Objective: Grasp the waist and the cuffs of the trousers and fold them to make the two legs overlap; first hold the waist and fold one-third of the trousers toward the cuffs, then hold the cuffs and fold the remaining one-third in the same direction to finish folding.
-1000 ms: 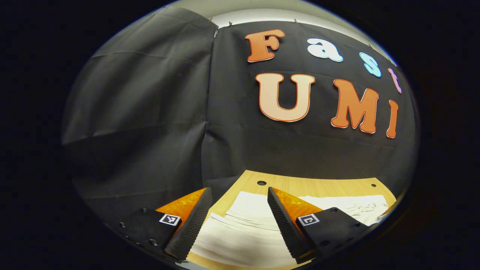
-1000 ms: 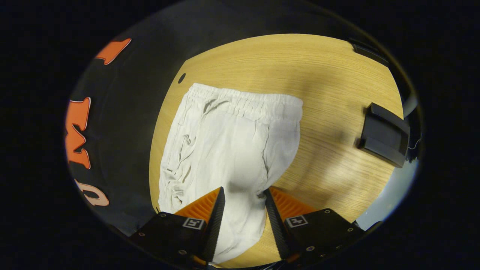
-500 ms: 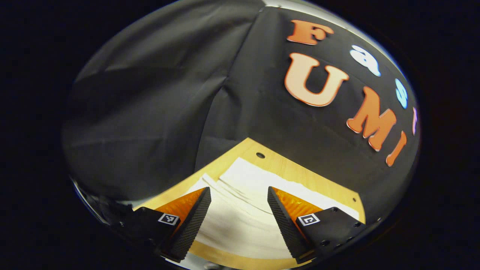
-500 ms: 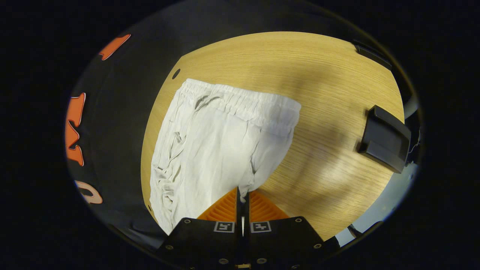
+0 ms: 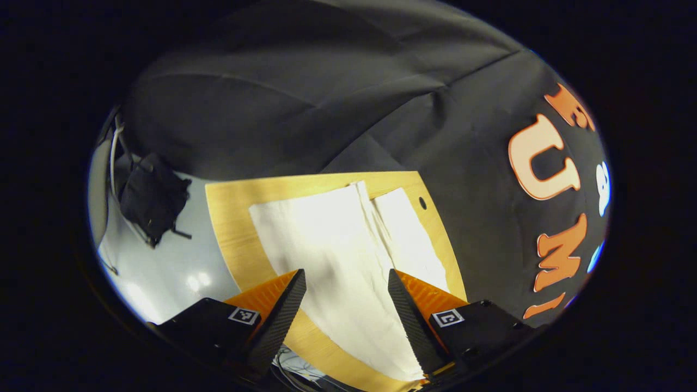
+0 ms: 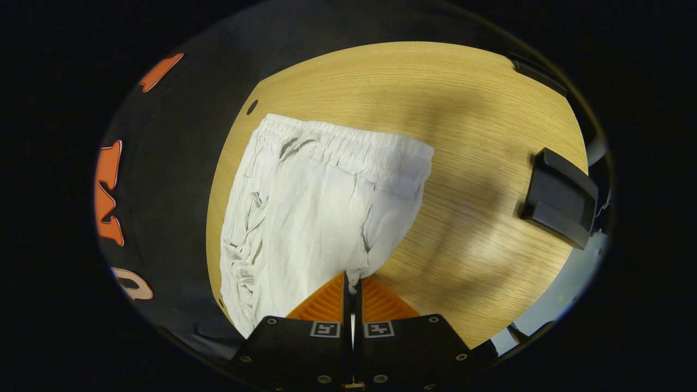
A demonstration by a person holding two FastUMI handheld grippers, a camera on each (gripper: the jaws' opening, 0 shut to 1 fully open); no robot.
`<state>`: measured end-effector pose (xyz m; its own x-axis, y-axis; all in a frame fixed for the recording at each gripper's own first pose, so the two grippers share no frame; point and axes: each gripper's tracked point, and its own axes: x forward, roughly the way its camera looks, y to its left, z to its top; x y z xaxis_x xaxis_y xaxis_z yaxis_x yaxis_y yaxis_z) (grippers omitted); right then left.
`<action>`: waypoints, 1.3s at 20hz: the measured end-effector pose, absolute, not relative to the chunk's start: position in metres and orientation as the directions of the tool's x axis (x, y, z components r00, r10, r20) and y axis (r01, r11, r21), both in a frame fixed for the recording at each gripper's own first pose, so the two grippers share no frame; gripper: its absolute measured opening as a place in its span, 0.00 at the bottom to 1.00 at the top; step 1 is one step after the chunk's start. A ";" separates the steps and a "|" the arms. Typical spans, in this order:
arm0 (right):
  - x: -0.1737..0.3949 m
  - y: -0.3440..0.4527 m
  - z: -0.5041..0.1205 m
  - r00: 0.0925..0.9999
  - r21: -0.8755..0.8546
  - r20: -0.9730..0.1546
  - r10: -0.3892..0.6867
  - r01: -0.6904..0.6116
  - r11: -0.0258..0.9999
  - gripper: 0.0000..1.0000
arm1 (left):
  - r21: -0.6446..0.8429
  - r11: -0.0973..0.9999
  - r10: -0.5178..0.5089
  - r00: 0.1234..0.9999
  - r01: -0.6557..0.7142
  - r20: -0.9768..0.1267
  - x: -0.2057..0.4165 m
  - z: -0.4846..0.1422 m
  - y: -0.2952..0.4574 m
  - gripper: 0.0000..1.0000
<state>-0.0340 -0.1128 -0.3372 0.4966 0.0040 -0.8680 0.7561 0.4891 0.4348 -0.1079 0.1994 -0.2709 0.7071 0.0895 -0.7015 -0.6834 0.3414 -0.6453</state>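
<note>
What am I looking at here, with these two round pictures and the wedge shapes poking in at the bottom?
There is no robot here: a person holds a handheld two-finger gripper in each hand, and a fisheye camera rides on each, looking forward along its own fingers. Those wedges are the fingers.

The left gripper view shows the left gripper with its fingers spread apart above the leg end of a pair of white trousers, gripping nothing.

The right gripper view shows the right gripper with its fingers closed together, pinching the fabric of the same trousers near the crotch. The elastic waistband lies at the far end.

The trousers lie spread out, somewhat wrinkled, on a wooden table. A black box-like object sits near the table's edge; I cannot tell what it is.
</note>
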 end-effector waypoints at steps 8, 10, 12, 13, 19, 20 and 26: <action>-0.036 -0.112 -0.337 0.495 0.441 -0.869 0.016 0.759 0.479 0.02 | -0.607 0.251 -0.001 0.627 -0.754 -0.779 -0.115 -0.300 0.178 1.00; -0.036 -0.113 -0.337 0.492 0.436 -0.870 0.016 0.757 0.487 0.02 | -0.594 0.243 -0.020 0.609 -0.766 -0.793 -0.115 -0.302 0.173 0.99; -0.036 -0.113 -0.337 0.490 0.433 -0.872 0.014 0.757 0.489 0.02 | -0.590 0.226 -0.033 0.599 -0.775 -0.800 -0.114 -0.305 0.170 1.00; -0.036 -0.113 -0.337 0.489 0.433 -0.872 0.015 0.757 0.489 0.02 | -0.589 0.221 -0.040 0.596 -0.777 -0.802 -0.114 -0.307 0.169 1.00; -0.036 -0.113 -0.337 0.487 0.439 -0.873 0.023 0.764 0.473 0.02 | -0.583 0.202 -0.050 0.586 -0.787 -0.809 -0.111 -0.310 0.168 0.99; -0.036 -0.113 -0.337 0.487 0.440 -0.873 0.025 0.765 0.471 0.02 | -0.587 0.193 -0.049 0.590 -0.786 -0.806 -0.108 -0.311 0.168 0.99; -0.033 -0.112 -0.337 0.487 0.442 -0.873 0.029 0.764 0.470 0.02 | -0.585 0.152 -0.077 0.581 -0.797 -0.811 -0.088 -0.316 0.168 0.83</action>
<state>-0.0333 -0.1119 -0.3375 0.4871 0.0295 -0.8729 0.7637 0.4704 0.4421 -0.0880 0.1680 -0.3164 0.5806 -0.0765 -0.8106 -0.7967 0.1520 -0.5850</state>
